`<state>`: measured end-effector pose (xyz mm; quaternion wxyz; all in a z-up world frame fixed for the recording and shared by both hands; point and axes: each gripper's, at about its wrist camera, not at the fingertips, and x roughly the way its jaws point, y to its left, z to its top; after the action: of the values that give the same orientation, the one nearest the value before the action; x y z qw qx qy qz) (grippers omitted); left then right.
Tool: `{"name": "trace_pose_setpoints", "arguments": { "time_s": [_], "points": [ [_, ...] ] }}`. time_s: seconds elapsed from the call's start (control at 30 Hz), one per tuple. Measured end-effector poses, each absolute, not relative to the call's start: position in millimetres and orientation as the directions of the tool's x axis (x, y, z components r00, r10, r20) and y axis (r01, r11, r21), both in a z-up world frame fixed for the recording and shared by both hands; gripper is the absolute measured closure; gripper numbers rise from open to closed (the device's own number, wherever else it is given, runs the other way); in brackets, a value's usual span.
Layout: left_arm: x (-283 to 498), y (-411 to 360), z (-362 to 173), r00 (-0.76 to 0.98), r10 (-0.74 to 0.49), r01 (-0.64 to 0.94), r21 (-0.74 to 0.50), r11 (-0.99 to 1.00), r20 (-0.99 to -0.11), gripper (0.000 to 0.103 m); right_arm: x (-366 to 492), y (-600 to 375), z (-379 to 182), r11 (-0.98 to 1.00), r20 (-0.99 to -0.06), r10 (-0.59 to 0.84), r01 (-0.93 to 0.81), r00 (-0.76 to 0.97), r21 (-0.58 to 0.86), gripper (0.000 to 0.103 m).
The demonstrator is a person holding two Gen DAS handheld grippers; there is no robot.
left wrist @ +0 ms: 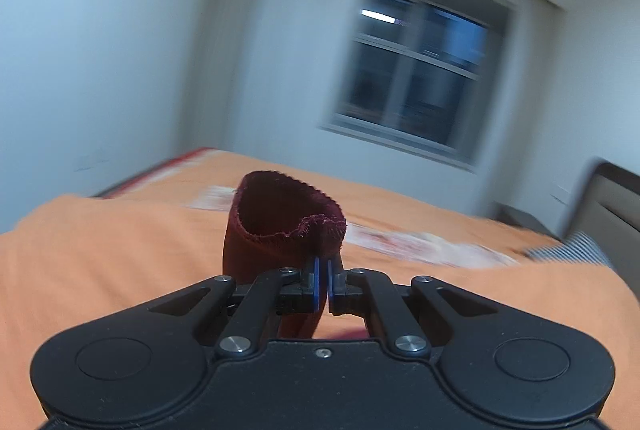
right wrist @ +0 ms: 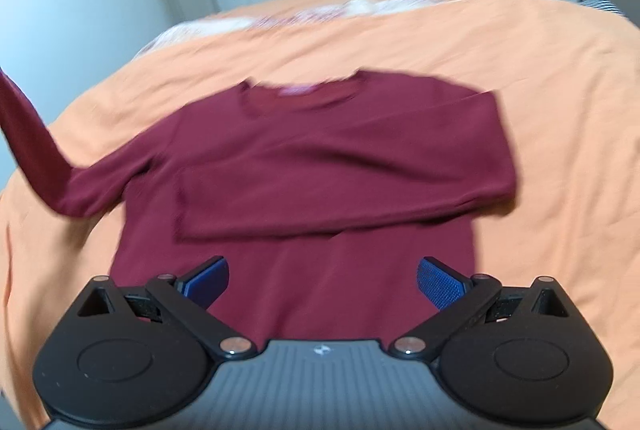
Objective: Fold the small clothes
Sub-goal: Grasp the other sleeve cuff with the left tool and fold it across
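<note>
A dark red long-sleeved shirt [right wrist: 320, 158] lies flat on the orange bedspread [right wrist: 540, 90], neck away from me. Its right sleeve is folded across the chest. Its left sleeve [right wrist: 32, 142] is lifted off the bed and rises toward the left edge of the right wrist view. My left gripper [left wrist: 323, 264] is shut on the cuff [left wrist: 280, 218] of that sleeve, whose opening gapes upward above the fingers. My right gripper [right wrist: 322, 282] hangs open over the shirt's hem, nothing between its blue pads [right wrist: 440, 282].
The bed fills the lower part of both views. A patterned white strip [left wrist: 420, 242] runs across the bedspread. A window [left wrist: 420, 70] and pale walls stand behind. A dark headboard [left wrist: 616, 198] and striped pillow [left wrist: 572, 250] are at the right.
</note>
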<state>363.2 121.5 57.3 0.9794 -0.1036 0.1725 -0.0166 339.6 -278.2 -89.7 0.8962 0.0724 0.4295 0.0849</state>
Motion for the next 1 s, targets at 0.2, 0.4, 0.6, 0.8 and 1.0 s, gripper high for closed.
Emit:
{"name": "trace_pose_setpoints", "arguments": {
  "time_s": [0.2, 0.4, 0.6, 0.8, 1.0],
  "points": [
    [401, 22, 26, 0.874, -0.266, 0.192, -0.213, 0.958, -0.407, 0.1, 342, -327, -87, 0.982, -0.747, 0.134, 0.013, 0.651, 0.188, 0.0],
    [434, -51, -53, 0.743, -0.359, 0.286, -0.216, 0.933, -0.566, 0.099, 337, -363, -90, 0.982, -0.751, 0.084, 0.074, 0.655, 0.175, 0.0],
    [441, -90, -111, 0.62, -0.388, 0.307, -0.244, 0.92, -0.682, 0.076, 329, -381, -94, 0.981, -0.759, 0.062, 0.099, 0.648, 0.165, 0.0],
    [422, -80, -105, 0.63, -0.372, 0.253, -0.272, 0.928, -0.682, 0.032, 337, -379, -106, 0.975, -0.771, 0.09, 0.101, 0.631, 0.197, 0.0],
    [398, -13, -91, 0.671, -0.223, 0.092, -0.218, 0.972, -0.708, 0.018, 368, -338, -113, 0.969, -0.759, 0.198, -0.005, 0.62, 0.248, 0.0]
  ]
}}
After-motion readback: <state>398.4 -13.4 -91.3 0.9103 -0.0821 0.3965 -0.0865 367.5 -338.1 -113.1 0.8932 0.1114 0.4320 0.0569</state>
